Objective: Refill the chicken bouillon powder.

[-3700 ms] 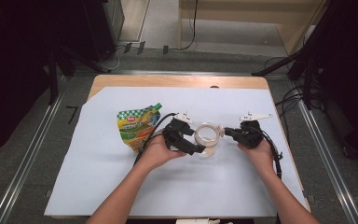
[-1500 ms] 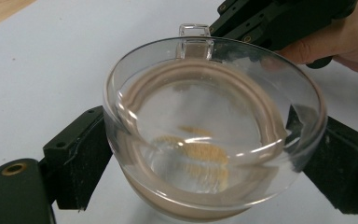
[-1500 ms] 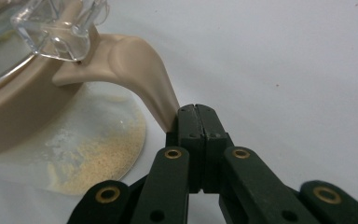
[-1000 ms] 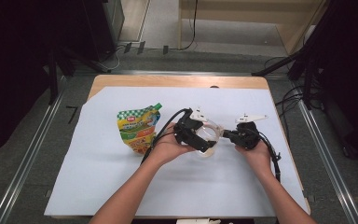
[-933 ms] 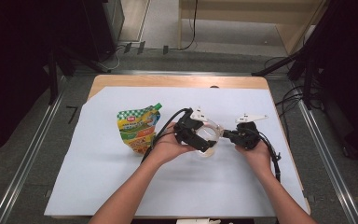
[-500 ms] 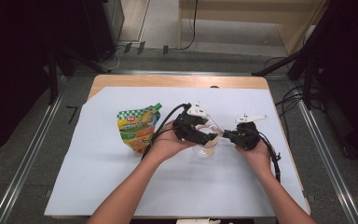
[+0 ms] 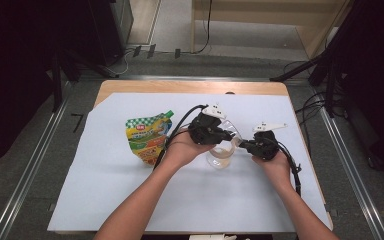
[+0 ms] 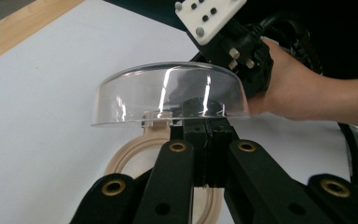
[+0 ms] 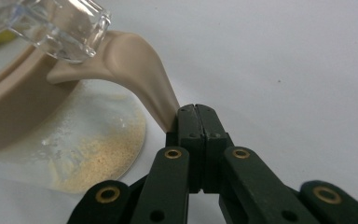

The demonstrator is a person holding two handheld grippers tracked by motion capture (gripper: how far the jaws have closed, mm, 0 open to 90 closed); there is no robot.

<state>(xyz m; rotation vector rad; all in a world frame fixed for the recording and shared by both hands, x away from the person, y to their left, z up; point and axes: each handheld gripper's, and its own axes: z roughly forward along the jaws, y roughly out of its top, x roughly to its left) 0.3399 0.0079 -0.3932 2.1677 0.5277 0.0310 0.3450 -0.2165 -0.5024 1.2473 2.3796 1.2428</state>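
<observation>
White sheet (image 7: 130, 200) covers a wooden table (image 7: 180, 86), dark room around it, cables on the grey floor behind. Left gripper (image 8: 204, 140) has just been closing and now pinches the clear lid's (image 8: 168, 93) rim, lifted above the beige ring (image 8: 135, 158) of the jar (image 7: 221, 157). Right gripper (image 9: 196, 121) is clenched on the beige tab (image 9: 140, 70). Jar sits between both tongs, body hard to make out. Green pouch (image 7: 147, 137) lies beyond the left tong.

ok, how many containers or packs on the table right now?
2. A clear jar with a beige rim sits at the centre between the two grippers, its clear lid lifted. A green and yellow pouch lies flat to its left. Nothing else visible.
</observation>
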